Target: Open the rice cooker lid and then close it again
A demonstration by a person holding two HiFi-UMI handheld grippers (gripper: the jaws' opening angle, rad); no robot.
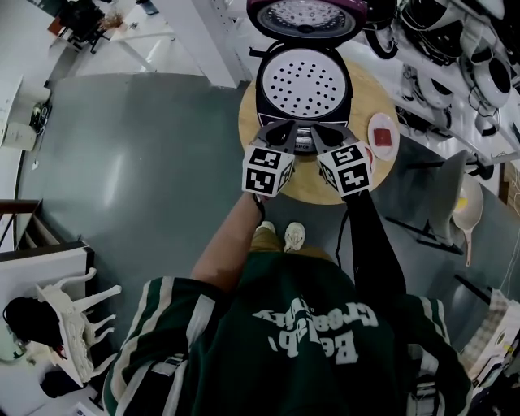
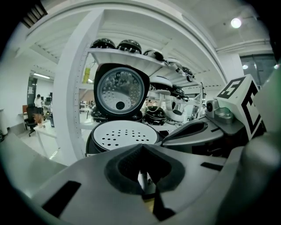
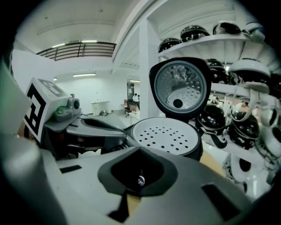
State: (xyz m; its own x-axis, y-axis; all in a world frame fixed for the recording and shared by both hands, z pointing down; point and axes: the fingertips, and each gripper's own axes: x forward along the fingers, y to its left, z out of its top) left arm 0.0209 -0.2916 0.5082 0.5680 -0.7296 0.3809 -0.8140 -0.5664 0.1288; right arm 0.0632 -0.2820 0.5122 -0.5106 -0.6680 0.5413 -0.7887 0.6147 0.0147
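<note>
The rice cooker (image 1: 302,89) stands on the round wooden table (image 1: 252,122), directly ahead of the operator. Its lid (image 1: 307,18) is raised upright on the rear hinge, exposing the perforated inner tray (image 1: 305,81). The opening step appears complete; closing is not yet done. The left gripper (image 1: 284,132) and right gripper (image 1: 327,135) sit side by side at the cooker's front edge, each with jaws together and holding nothing. The next move likely calls for reaching over the tray to the lid's top edge and pressing it forward and down until it latches.
</note>
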